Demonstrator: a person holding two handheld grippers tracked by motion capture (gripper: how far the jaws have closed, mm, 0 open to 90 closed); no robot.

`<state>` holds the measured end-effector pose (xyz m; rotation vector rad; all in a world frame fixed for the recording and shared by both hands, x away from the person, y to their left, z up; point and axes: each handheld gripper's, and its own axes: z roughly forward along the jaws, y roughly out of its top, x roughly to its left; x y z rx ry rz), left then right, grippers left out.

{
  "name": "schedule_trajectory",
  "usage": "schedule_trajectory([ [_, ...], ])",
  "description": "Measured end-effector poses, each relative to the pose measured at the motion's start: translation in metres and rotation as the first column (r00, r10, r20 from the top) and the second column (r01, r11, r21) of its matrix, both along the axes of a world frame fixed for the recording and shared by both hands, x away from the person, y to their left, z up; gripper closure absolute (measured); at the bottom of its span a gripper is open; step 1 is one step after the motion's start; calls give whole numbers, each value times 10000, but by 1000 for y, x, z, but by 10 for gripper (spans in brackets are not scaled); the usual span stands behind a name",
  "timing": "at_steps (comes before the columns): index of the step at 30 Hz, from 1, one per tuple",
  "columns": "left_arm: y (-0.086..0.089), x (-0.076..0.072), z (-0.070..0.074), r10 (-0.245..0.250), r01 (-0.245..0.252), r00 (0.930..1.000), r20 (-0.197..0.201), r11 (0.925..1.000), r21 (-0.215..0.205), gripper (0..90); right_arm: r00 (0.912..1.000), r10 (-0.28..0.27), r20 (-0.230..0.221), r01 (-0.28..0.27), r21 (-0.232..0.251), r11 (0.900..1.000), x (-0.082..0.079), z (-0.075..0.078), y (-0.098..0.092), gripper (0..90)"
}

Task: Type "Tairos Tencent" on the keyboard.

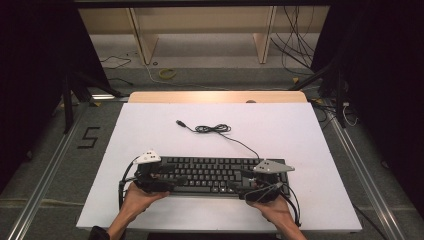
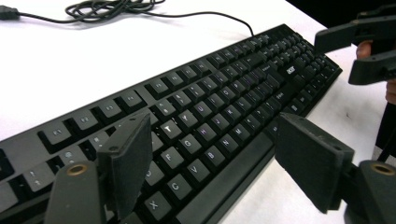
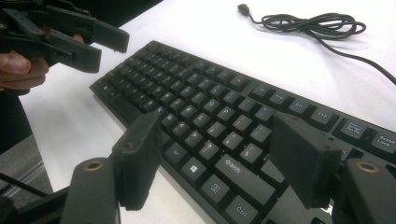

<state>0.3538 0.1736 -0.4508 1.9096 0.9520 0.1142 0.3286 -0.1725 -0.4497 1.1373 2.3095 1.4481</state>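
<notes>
A black keyboard [image 1: 215,175] lies on the white desk [image 1: 150,210], near the person's edge, its long axis running left to right across the high view. The left tongs [image 1: 172,174] sit at its left end and the right tongs [image 1: 245,179] at its right end, each pointing inward along that axis, so neither hand is clearly nearer. In the left gripper view the left tongs [image 2: 210,158] stand wide open over the letter keys, gripping nothing; in the right gripper view the right tongs [image 3: 215,158] also gape wide over the bottom row, empty. The keyboard's cable [image 1: 215,129] trails away in a loose coil to a plug on the far side. Legible keys include "Shift" and "Ctrl"; a small white logo beside the number pad is too small to read with certainty
</notes>
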Motion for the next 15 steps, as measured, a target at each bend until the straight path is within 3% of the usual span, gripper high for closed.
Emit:
schedule_trajectory([
  [8, -7, -6, -4, -443, 449, 9989, -129, 9975, 553, 414, 10000, -40, -22, 40, -11, 10000, -2, 0, -2, 351],
  [15, -11, -9, -9, -834, 843, 9964, -133, 9905, 1083, 623, 10000, -45, -30, 45, -15, 10000, -3, -1, -4, 352],
])
